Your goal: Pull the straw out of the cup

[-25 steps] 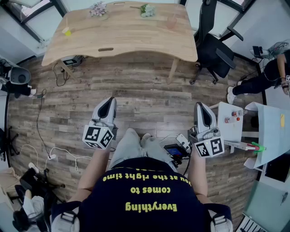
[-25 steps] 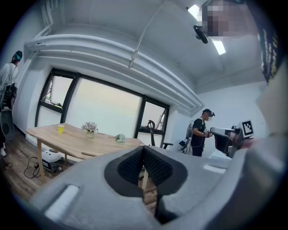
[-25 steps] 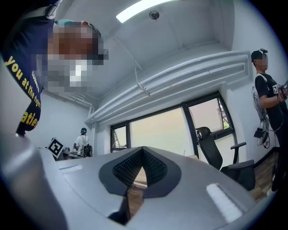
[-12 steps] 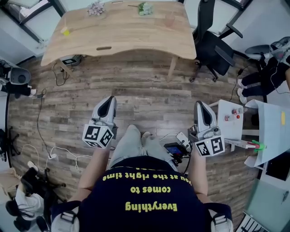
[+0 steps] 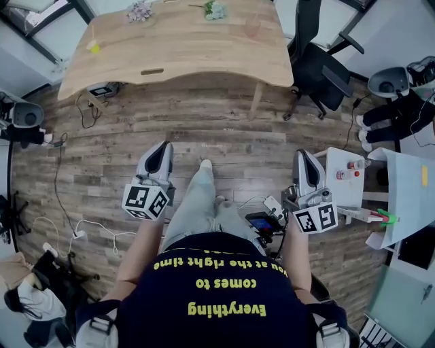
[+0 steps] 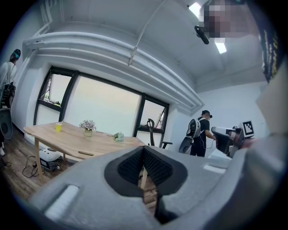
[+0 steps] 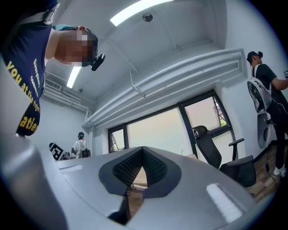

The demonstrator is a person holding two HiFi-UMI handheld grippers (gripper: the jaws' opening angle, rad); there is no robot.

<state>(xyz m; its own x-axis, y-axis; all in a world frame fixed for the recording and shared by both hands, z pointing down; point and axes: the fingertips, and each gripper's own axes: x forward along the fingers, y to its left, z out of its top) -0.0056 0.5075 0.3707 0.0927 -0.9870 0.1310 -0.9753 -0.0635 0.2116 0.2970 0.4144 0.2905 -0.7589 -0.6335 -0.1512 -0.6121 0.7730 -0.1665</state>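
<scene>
A translucent cup [image 5: 253, 27] stands near the far right end of the wooden table [image 5: 183, 51]; from here I cannot make out its straw. Both grippers hang over the floor, well short of the table. My left gripper [image 5: 162, 147] is at the left, its jaws together with nothing between them, as its own view shows [image 6: 143, 148]. My right gripper [image 5: 301, 155] is at the right, also shut and empty [image 7: 142, 149]. The left gripper view shows the table [image 6: 81, 146] ahead, but the cup is hidden behind the jaws.
On the table stand a yellow cup [image 5: 92, 46] and two small flower pots [image 5: 139, 11] [image 5: 215, 10]. A black office chair [image 5: 319, 68] sits right of the table, a small white side table [image 5: 345, 194] beside my right gripper. Cables [image 5: 68, 224] trail on the floor at the left. Another person [image 5: 401, 102] is at the right.
The wearer's foot has stepped forward between the grippers and the table has drifted slightly left in view. The person at the right has shifted. Both grippers stay shut and nearly still.
</scene>
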